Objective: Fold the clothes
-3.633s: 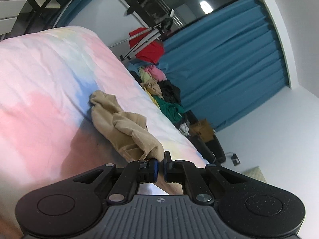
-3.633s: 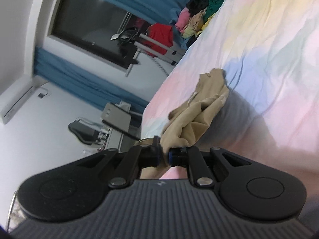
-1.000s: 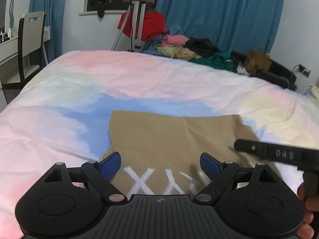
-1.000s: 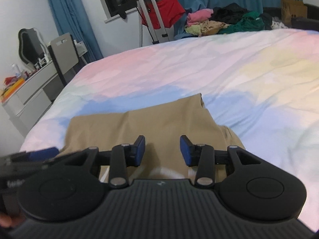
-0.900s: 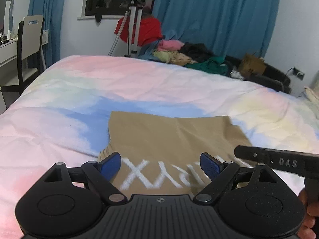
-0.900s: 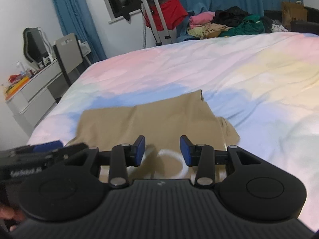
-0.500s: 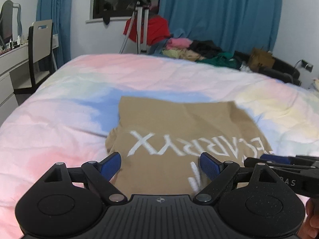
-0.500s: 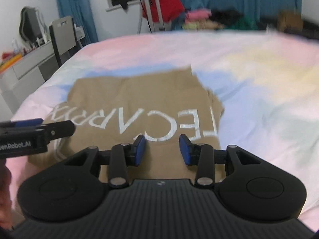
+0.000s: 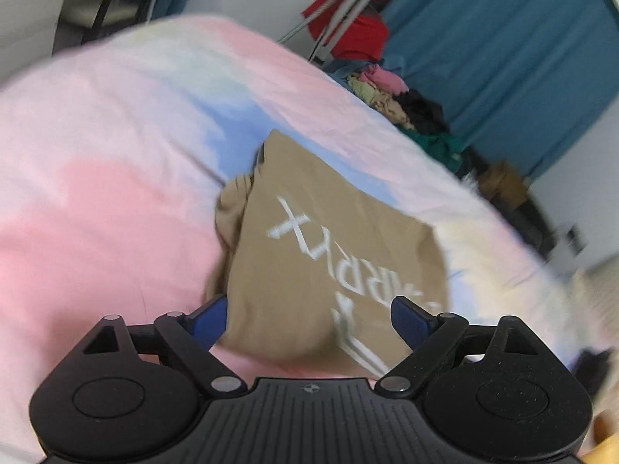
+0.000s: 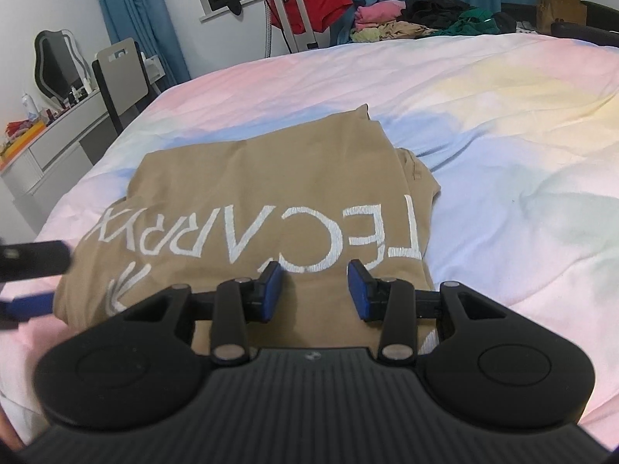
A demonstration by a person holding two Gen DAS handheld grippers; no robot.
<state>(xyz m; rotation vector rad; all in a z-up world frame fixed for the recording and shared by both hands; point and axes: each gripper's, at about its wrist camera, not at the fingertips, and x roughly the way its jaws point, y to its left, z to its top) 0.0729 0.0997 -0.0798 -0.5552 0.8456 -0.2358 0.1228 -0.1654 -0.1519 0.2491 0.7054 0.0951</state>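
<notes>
Tan shirt (image 10: 263,201) w/ white lettering lies spread flat on the pastel bed (image 10: 503,123), print side up, sleeve bunched at its right edge. Right claw (image 10: 314,290) hovers just above the shirt's near hem, jaws partly apart, holding nothing. Left claw (image 9: 307,319) is wide open over the shirt's near-left corner, also empty; that view is tilted & blurred, so contact w/ fabric is unclear. Beyond the bed: clothes pile (image 10: 418,19), blue curtain (image 9: 503,46), chair (image 10: 120,69) by a grey desk (image 10: 50,143).
</notes>
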